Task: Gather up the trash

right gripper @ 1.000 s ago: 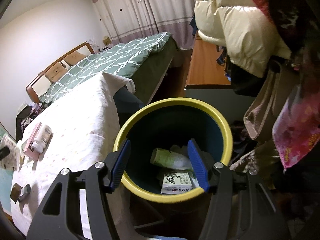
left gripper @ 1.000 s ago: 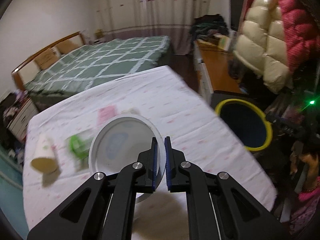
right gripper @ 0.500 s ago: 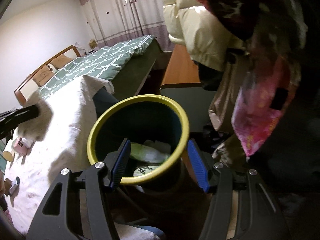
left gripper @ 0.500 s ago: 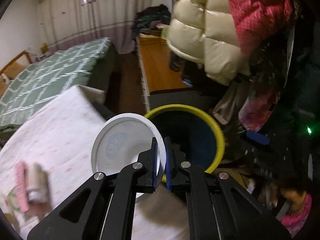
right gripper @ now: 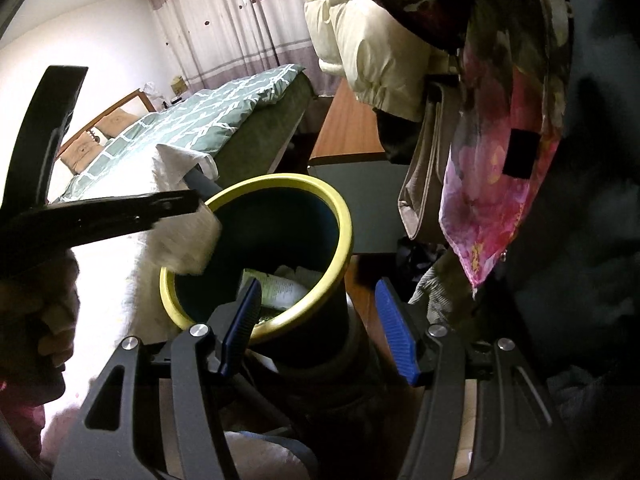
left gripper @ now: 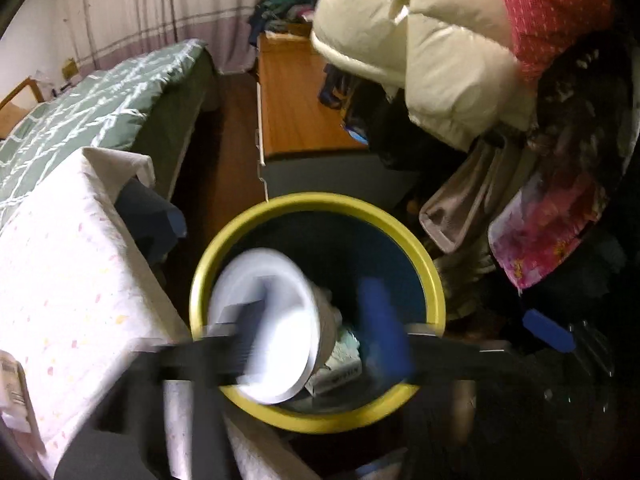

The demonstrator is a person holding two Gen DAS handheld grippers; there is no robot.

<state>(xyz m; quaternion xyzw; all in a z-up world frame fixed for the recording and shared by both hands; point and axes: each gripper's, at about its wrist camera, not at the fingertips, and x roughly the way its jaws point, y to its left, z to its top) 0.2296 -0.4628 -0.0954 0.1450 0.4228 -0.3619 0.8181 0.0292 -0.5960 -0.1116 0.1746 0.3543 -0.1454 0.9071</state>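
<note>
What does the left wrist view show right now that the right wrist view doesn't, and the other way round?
Left wrist only: the white bowl's round face over the bin mouth between the blurred left hand-held gripper's just-opened jaws, and the tablecloth.

Right wrist only: the right hand-held gripper, open and empty, and the hand holding the left one.

Both: the yellow-rimmed bin with trash, the green bed, the cream jacket.

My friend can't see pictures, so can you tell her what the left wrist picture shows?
A white paper bowl is over the mouth of a yellow-rimmed bin, between the blurred left tongs, whose jaws have just been opening. Other trash lies inside the bin, which stands beside a cloth-covered table, with a green bed behind.
</note>
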